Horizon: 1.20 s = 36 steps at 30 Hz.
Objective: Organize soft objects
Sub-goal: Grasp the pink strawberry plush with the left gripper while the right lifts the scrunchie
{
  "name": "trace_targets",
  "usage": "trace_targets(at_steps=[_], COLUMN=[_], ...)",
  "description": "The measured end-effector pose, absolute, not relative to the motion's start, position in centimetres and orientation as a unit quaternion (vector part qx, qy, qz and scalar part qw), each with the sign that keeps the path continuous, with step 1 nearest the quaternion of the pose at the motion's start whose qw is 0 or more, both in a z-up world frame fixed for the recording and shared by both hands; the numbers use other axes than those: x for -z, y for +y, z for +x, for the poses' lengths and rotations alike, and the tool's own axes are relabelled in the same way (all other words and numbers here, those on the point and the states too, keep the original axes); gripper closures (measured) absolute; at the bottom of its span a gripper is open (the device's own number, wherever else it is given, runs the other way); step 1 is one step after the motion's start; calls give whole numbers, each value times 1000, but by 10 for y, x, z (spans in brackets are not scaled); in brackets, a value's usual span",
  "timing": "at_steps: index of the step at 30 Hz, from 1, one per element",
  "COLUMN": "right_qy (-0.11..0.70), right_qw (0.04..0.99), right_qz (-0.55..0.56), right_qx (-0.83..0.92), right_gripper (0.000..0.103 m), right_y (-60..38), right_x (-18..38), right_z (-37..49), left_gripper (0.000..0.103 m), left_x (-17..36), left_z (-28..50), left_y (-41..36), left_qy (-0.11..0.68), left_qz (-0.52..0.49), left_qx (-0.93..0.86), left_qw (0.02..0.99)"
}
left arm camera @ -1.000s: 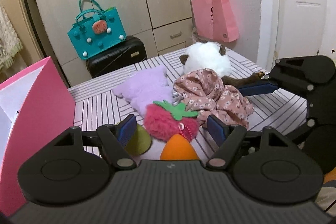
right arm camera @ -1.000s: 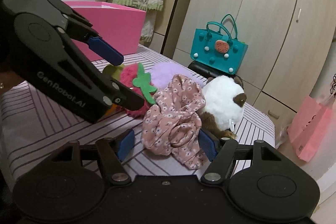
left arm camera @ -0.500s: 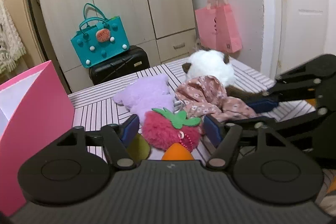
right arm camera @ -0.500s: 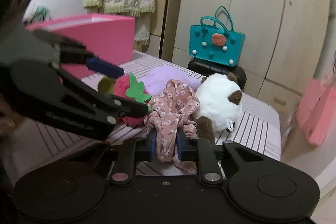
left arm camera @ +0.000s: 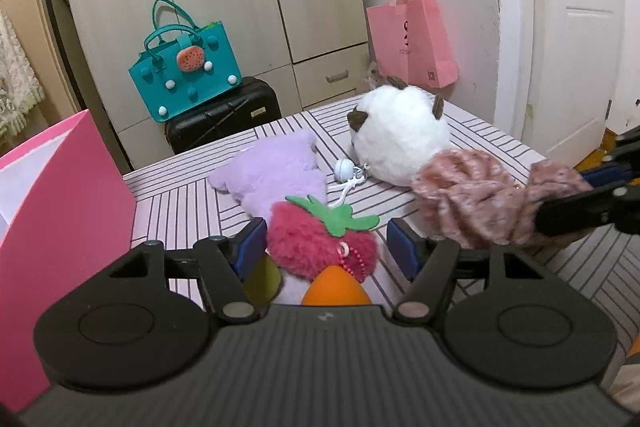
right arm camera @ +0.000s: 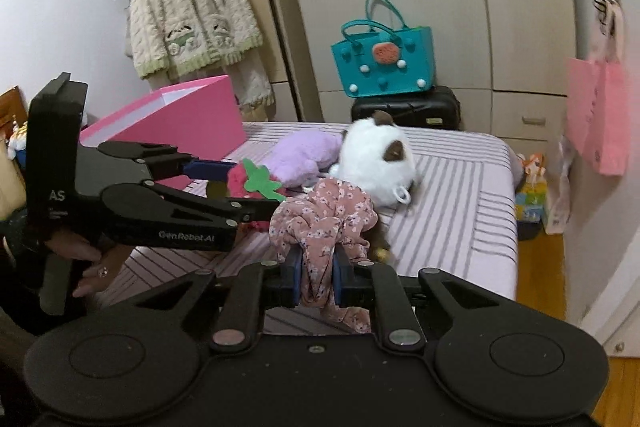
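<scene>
On the striped pink-and-white tabletop (right arm camera: 460,187), my right gripper (right arm camera: 316,277) is clamped tight on the crumpled pink floral fabric piece (right arm camera: 324,215), which is gathered up between its blue pads (right arm camera: 294,273) and hangs partly clear of the surface in front of the white round plush with brown ears (right arm camera: 376,159). My left gripper (left arm camera: 324,247) stands about half open around the fluffy red strawberry plush with a green felt leaf (left arm camera: 316,239); whether its pads touch the fur I cannot tell from either view. Step in hand, as I judge it: carrying the fabric off the pile. Next, I would swing it over the open pink cardboard box (right arm camera: 176,115) at my left and release, keeping it clear of the lavender plush (left arm camera: 276,171).
</scene>
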State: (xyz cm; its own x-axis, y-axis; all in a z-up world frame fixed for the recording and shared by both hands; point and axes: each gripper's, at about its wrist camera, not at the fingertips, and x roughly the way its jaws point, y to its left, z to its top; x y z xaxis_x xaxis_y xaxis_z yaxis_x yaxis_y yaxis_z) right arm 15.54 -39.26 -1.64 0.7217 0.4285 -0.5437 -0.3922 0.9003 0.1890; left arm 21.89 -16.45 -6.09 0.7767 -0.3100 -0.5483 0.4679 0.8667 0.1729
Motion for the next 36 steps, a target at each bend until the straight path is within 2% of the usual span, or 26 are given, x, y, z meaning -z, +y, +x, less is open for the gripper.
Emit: trace_targets(at_steps=[4, 6, 11, 15, 17, 18, 22, 28, 29, 32, 36], right_qy=[308, 311, 301, 295, 292, 290, 285, 310, 311, 316, 323], right_qw=[927, 925, 931, 933, 933, 933, 932, 919, 919, 917, 920], right_qz=[31, 36, 21, -2, -18, -27, -57, -95, -89, -75, -75], right_qx=[-214, -213, -204, -208, -210, -211, -217, -224, -224, -231, -210], right_gripper=[83, 79, 76, 64, 57, 53, 49, 49, 48, 37, 37], right_y=[-394, -395, -392, -386, -383, -380, -374, -365, -365, -365, -360], right_x=[21, 25, 29, 30, 31, 31, 33, 34, 33, 34, 38], right_z=[154, 155, 156, 154, 152, 151, 152, 168, 171, 178, 188], left_gripper=[34, 34, 34, 34, 44, 53, 60, 60, 60, 57, 55], left_x=[64, 65, 65, 66, 68, 68, 65, 64, 63, 62, 59], left_z=[218, 218, 222, 222, 222, 221, 221, 223, 224, 225, 225], left_y=[-171, -174, -173, -176, -177, -176, -173, -167, -165, -164, -168], left_qy=[249, 244, 261, 260, 257, 256, 256, 253, 254, 257, 265], left_qz=[186, 197, 177, 183, 187, 188, 177, 164, 161, 155, 162], left_qx=[192, 188, 195, 189, 183, 182, 189, 199, 202, 209, 219], left_qw=[931, 931, 929, 929, 930, 931, 931, 932, 932, 931, 925])
